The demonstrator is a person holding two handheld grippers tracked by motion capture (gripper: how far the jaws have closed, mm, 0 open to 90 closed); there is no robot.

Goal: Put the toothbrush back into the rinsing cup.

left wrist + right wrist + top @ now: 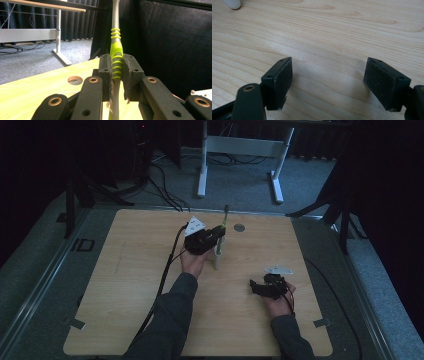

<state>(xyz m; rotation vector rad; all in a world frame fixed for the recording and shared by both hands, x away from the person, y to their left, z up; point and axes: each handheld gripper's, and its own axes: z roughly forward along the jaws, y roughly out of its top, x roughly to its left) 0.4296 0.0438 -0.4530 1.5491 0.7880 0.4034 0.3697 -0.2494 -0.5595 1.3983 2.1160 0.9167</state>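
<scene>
Dim room: grey carpet point(240, 190), black curtains point(175, 45), white desk frame point(240, 147) behind.

The bench point(352, 30) is pale, matt wood grain. The toothbrush point(116, 53) handle looks like smooth grey plastic with ribbed lime rubber. Gripper pads point(284, 82) appear rough, matt black.

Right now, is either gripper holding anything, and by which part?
The left gripper is shut on a toothbrush, clamping its green ribbed grip section mid-handle. The right gripper is open over bare table, holding nothing.
</scene>
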